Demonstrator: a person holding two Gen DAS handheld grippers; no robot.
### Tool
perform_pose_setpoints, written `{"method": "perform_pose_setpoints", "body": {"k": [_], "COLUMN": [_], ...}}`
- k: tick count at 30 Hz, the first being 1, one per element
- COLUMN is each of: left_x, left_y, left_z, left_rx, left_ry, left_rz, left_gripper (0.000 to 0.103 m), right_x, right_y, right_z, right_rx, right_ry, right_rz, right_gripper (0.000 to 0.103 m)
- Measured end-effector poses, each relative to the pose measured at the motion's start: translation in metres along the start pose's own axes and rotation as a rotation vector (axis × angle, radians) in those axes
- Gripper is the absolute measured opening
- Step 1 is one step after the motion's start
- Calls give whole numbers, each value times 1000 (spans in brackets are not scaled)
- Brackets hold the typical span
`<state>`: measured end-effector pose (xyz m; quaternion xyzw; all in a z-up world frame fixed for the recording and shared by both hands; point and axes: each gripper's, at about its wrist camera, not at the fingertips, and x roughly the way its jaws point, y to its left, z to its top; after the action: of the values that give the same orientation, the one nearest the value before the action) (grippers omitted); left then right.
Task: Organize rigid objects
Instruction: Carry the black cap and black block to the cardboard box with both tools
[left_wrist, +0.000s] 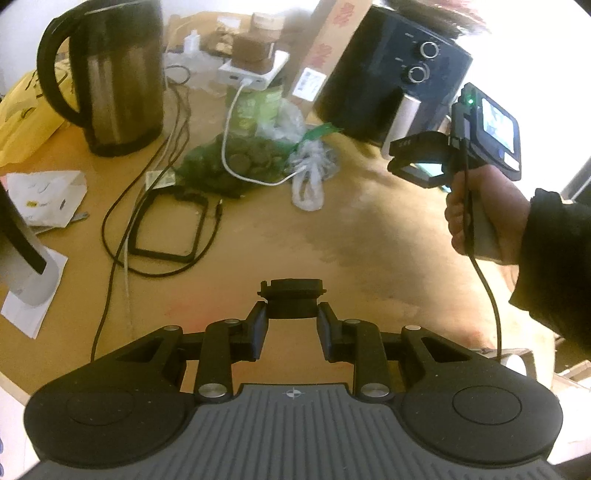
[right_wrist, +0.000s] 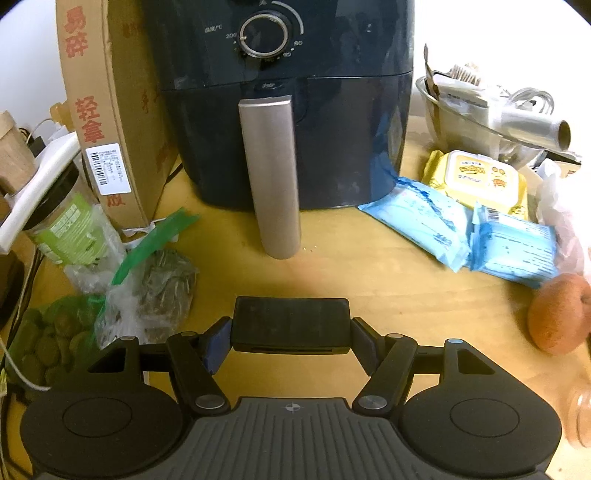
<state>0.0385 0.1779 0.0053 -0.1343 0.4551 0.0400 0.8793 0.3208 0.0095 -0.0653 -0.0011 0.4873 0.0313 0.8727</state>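
My left gripper (left_wrist: 291, 314) is shut on a small black plastic block (left_wrist: 291, 297), held above the wooden table (left_wrist: 369, 236). My right gripper (right_wrist: 291, 338) is shut on a wider flat black box (right_wrist: 291, 323), held in front of the dark air fryer (right_wrist: 288, 103) and its silver handle (right_wrist: 275, 173). The right gripper also shows at the right of the left wrist view (left_wrist: 417, 158), gripped by a hand, next to the air fryer (left_wrist: 395, 74).
A steel kettle (left_wrist: 114, 74), cables (left_wrist: 147, 206), a bag of green discs (left_wrist: 243, 158), a power bank (left_wrist: 255, 70) and papers (left_wrist: 44, 195) lie left. A cardboard box (right_wrist: 103, 110), wipes packs (right_wrist: 461, 221), a glass bowl (right_wrist: 480, 114) and an orange fruit (right_wrist: 559, 314) surround the fryer.
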Motion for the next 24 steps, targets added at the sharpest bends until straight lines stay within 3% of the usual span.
{"method": "perform_pose_setpoints", "body": {"k": [24], "left_x": [-15], "left_y": [-48], "left_z": [1], "left_rx": [76], "left_ry": [-39], "left_rz": [-74], "left_gripper": [29], "right_x": [-94], "right_y": [-59], "right_z": [-37], "right_rx": [-6], "right_ry": [-10], "right_rz": [80], "right_gripper": [70]}}
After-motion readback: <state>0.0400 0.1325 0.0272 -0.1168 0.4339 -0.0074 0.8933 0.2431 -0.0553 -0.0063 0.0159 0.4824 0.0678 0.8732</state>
